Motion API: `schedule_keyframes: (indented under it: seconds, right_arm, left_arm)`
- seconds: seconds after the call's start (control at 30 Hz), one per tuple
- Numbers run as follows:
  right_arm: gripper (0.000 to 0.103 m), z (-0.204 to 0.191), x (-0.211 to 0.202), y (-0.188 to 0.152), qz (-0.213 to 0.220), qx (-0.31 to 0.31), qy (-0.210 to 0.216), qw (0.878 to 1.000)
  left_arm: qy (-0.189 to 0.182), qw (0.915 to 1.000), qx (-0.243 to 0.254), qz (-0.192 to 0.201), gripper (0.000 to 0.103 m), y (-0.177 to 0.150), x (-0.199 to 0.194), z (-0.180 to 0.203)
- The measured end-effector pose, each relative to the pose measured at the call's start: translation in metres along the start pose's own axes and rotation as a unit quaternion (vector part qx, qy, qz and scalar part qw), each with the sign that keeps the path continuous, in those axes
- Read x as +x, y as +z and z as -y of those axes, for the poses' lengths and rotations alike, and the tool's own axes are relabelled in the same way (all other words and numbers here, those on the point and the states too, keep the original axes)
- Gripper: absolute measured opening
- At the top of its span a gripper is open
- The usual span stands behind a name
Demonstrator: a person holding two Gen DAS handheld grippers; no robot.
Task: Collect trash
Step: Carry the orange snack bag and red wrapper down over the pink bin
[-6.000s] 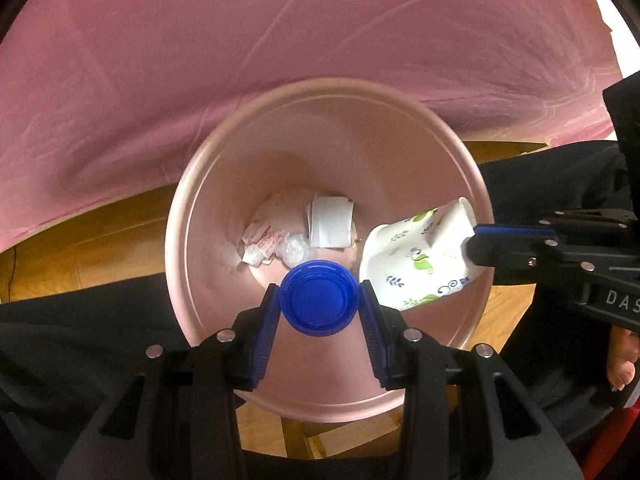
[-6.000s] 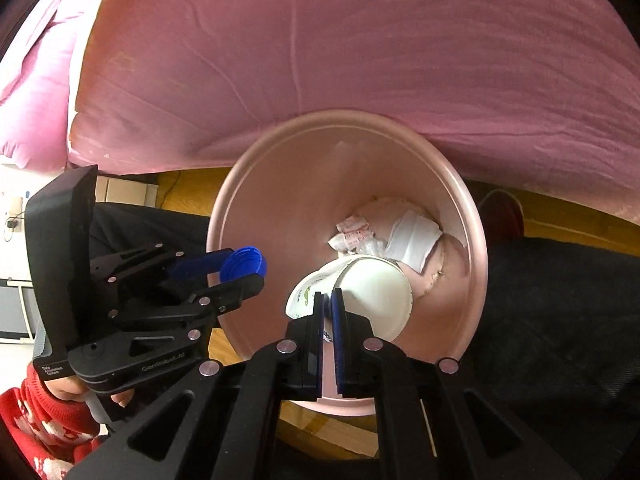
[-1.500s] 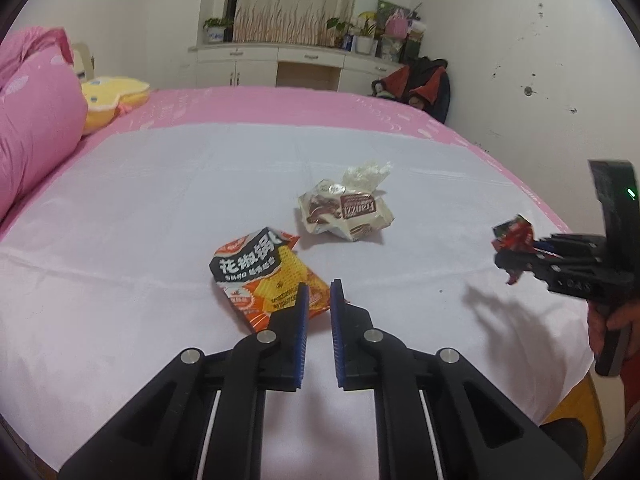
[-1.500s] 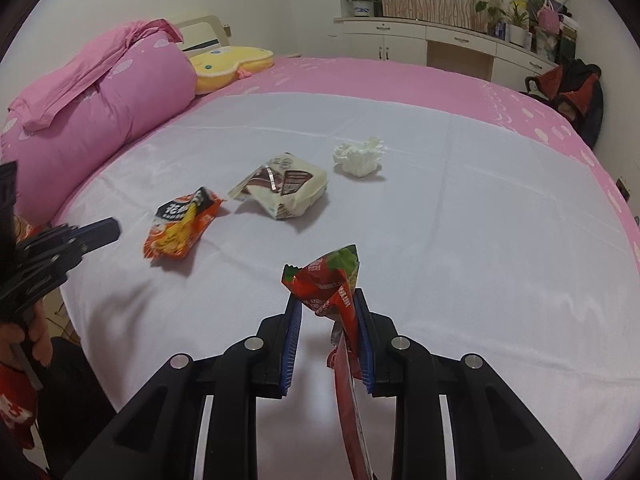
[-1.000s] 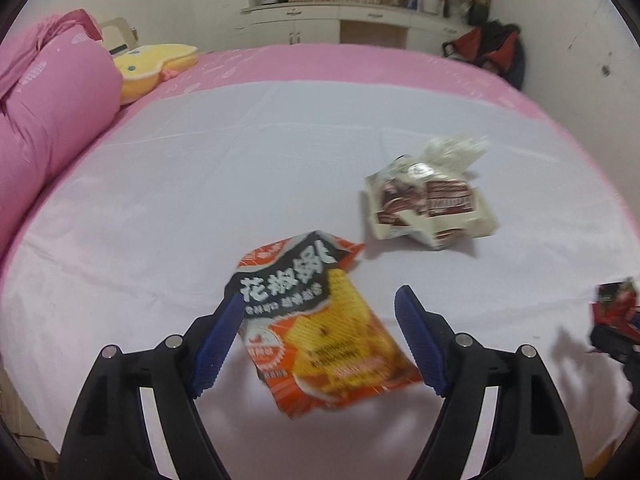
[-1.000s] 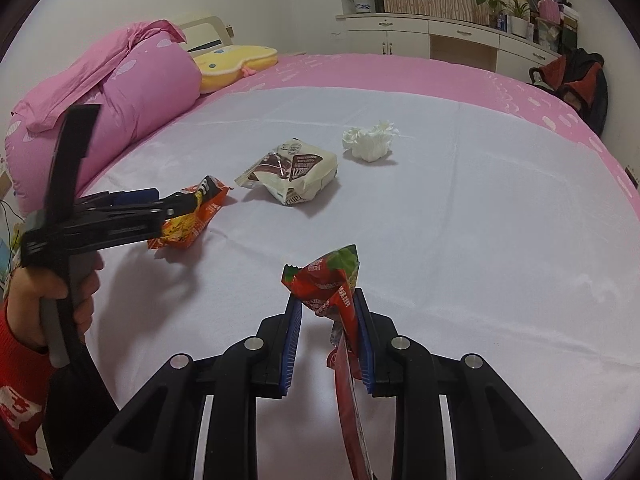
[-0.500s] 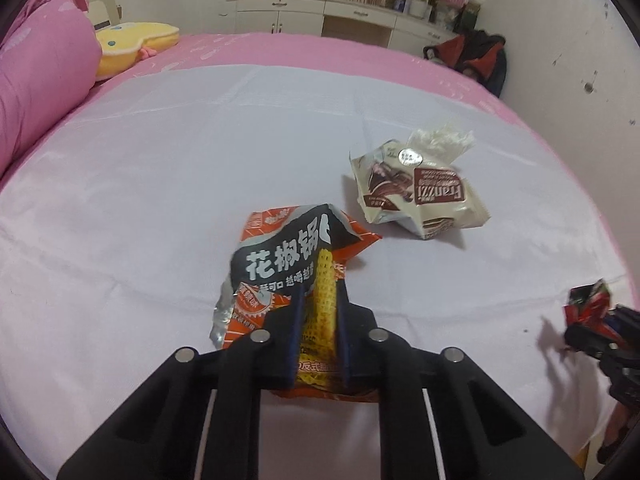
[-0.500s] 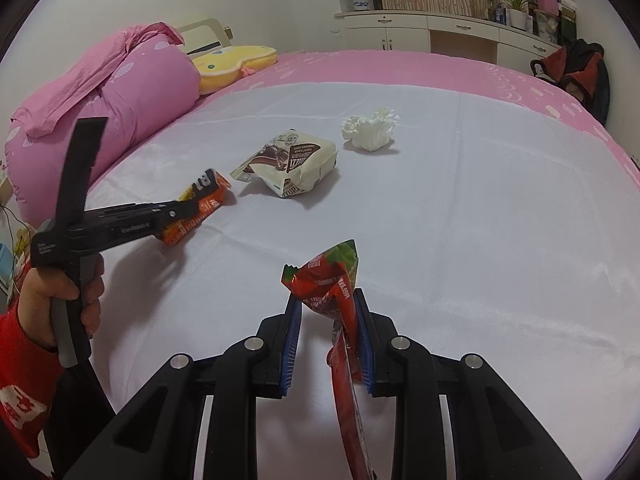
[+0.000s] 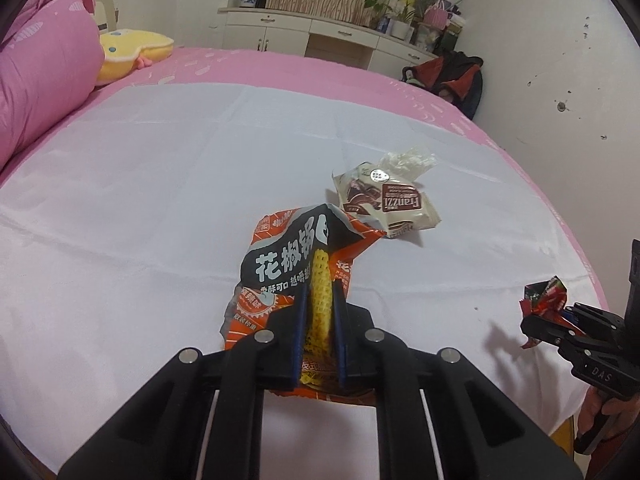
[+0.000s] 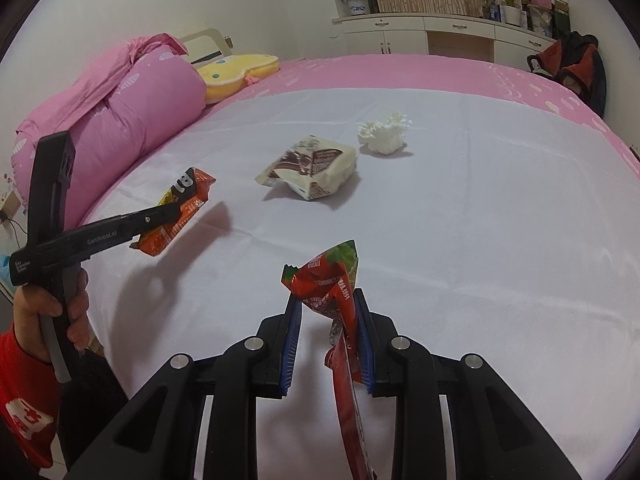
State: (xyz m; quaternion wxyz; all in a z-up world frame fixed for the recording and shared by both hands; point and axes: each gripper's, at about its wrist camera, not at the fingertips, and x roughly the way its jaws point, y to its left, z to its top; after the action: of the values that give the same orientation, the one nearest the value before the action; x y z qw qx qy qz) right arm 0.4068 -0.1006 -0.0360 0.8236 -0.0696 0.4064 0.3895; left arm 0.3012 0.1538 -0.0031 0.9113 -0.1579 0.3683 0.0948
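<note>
My left gripper (image 9: 320,292) is shut on an orange and black snack bag (image 9: 288,264) and holds it just above the white sheet; the bag also shows in the right wrist view (image 10: 180,212). My right gripper (image 10: 328,300) is shut on a red wrapper (image 10: 332,280), also seen in the left wrist view (image 9: 544,296). A cream and brown Franzzi wrapper (image 9: 384,200) lies on the sheet beyond the left gripper, and shows in the right wrist view (image 10: 312,166). A crumpled white tissue (image 10: 386,132) lies further back.
A white sheet (image 10: 480,220) covers the round pink bed (image 9: 280,68). A pink bolster (image 10: 132,112) and a yellow cushion (image 10: 236,70) lie at the far left. White cabinets (image 9: 304,36) stand against the back wall. A dark bag (image 10: 572,64) stands by the bed.
The left gripper has lifted the orange snack bag slightly off the sheet and stays shut on it. The right gripper still holds the red wrapper, nearly unmoved.
</note>
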Motion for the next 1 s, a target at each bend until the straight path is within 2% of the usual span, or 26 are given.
schedule_keyframes:
  seconds: [0.57, 1.0]
  right_arm:
    - [0.030, -0.058, -0.057, -0.011, 0.034, 0.006, 0.020, 0.999]
    - [0.030, -0.099, -0.109, -0.030, 0.069, 0.012, 0.064, 0.995]
  left_arm:
    - [-0.043, 0.9984, 0.020, 0.030, 0.013, -0.034, -0.093, 0.005]
    - [-0.087, 0.9942, 0.023, 0.059, 0.013, -0.068, -0.167, 0.001]
